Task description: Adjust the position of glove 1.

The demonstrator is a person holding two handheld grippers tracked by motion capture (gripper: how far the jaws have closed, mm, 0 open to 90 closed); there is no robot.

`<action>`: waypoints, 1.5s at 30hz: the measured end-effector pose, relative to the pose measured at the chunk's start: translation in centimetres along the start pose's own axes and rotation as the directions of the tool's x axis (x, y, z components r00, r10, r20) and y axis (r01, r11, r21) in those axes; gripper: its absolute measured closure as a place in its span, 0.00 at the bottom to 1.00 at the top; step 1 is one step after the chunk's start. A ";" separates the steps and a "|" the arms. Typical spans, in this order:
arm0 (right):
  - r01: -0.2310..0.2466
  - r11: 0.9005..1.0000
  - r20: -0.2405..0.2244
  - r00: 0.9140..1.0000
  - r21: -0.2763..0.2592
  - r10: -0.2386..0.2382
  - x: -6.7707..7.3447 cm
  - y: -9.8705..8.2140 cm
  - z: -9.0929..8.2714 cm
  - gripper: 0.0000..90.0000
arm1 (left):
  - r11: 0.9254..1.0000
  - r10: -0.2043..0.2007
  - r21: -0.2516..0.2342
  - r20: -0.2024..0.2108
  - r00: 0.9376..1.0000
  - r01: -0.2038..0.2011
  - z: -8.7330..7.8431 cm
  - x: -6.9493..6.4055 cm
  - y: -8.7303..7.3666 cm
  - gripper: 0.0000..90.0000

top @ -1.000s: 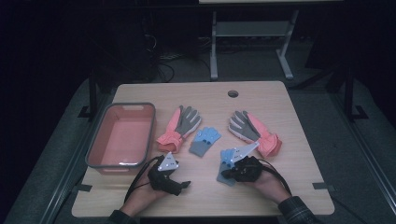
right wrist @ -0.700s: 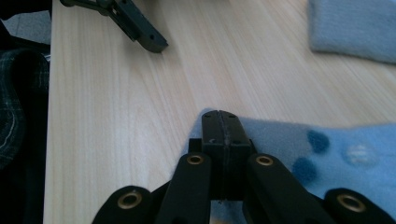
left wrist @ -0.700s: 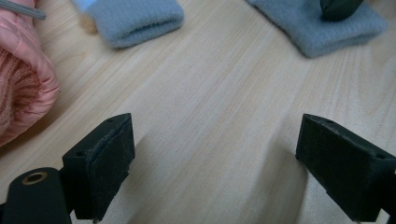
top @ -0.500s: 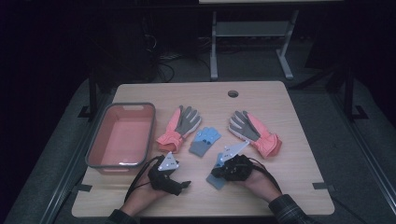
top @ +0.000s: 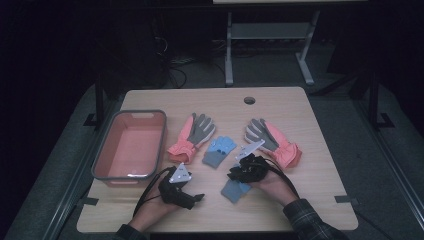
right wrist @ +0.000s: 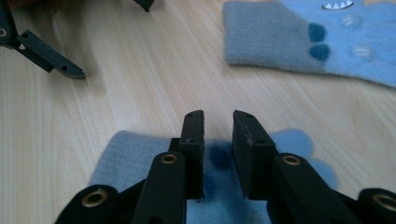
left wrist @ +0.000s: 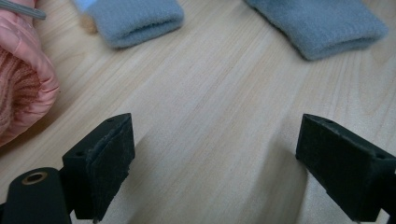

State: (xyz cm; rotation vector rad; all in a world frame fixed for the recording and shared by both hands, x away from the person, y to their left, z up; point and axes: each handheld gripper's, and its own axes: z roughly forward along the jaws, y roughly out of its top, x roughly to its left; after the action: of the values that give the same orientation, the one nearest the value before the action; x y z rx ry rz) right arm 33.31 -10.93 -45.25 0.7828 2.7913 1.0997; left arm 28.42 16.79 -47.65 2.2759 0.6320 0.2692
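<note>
A small blue glove (top: 235,191) (right wrist: 130,154) lies flat on the table near the front edge. My right gripper (top: 233,176) (right wrist: 218,122) hovers just over it. Its jaws have just been opening and stand a narrow gap apart, with nothing pinched between them. A second small blue glove (top: 219,151) (right wrist: 299,42) lies farther in. A pink and grey glove (top: 192,135) (left wrist: 23,84) lies to its left and another (top: 275,140) to its right. My left gripper (top: 192,196) (left wrist: 215,140) rests open and empty on bare wood at the front left.
A pink bin with a grey rim (top: 161,140) stands at the table's left side. A round cable hole (top: 249,100) is near the far edge. Beyond the table stand a metal frame (top: 230,45) and cables on a dark floor.
My right hand has moved a little to the left, and the small blue glove under it has shifted with it toward the front edge. The left hand has stayed still.
</note>
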 end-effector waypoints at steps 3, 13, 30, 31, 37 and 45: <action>-0.007 1.000 0.003 1.000 -0.004 0.007 -0.1 0.0 -0.2 0.81 | 1.000 0.001 0.000 -0.001 1.000 -0.001 0.0 0.0 0.0 0.12; 0.000 1.000 0.011 1.000 0.000 0.000 -0.2 -0.6 -1.5 0.82 | 1.000 0.004 0.001 -0.001 1.000 -0.004 0.0 0.0 0.0 0.12; -0.098 0.995 0.034 0.995 0.011 0.098 -1.8 -5.4 -4.8 0.76 | 1.000 -0.001 0.000 0.002 1.000 0.001 0.0 0.0 0.0 0.12; -0.098 0.995 0.034 0.995 0.011 0.098 -1.8 -5.4 -4.8 0.76 | 1.000 -0.001 0.000 0.002 1.000 0.001 0.0 0.0 0.0 0.12; -0.077 0.996 0.029 0.997 0.054 0.076 -1.7 -5.3 -3.9 0.93 | 1.000 -0.001 0.000 0.002 1.000 0.001 0.0 0.0 0.0 0.12; -0.078 0.996 0.025 0.997 0.035 0.077 -1.6 -5.3 -4.2 1.00 | 1.000 0.000 0.001 0.001 1.000 0.000 0.0 0.0 0.0 0.12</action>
State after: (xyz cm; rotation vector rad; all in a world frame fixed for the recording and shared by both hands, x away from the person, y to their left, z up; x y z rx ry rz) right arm 31.52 -17.59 -45.76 0.9092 2.7902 1.0467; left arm 28.43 16.78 -47.64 2.2769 0.6322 0.2673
